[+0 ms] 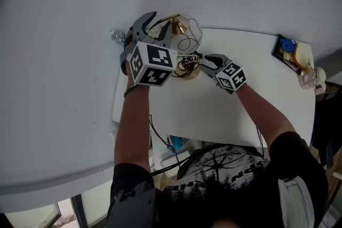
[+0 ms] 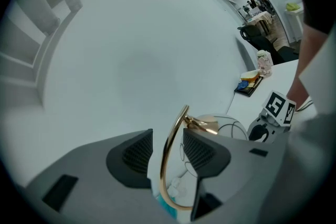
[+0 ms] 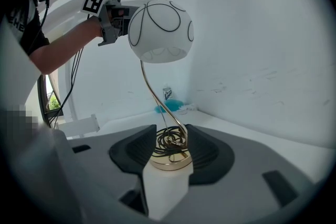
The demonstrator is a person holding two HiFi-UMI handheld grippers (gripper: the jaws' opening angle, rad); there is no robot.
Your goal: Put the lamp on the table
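The lamp stands on the white table [image 1: 224, 109] near its back left corner. It has a round gold base [image 3: 170, 157] with a coiled black cord, a curved gold stem [image 2: 169, 160] and a white globe shade [image 3: 160, 31] with black lines. My left gripper [image 1: 158, 29] is up by the shade, open, with the stem between its jaws [image 2: 168, 136] and a gap on the left pad's side. My right gripper [image 1: 202, 61] sits low on the table, shut on the base [image 1: 187, 68], both pads against its sides [image 3: 170, 139].
A white wall runs close behind the table. A small bottle [image 1: 117, 36] and a blue object [image 3: 170, 107] lie at the back left corner. A dark tray with items [image 1: 288, 50] and a soft toy [image 1: 310, 77] occupy the far right corner. Cables [image 1: 160, 136] hang below the front edge.
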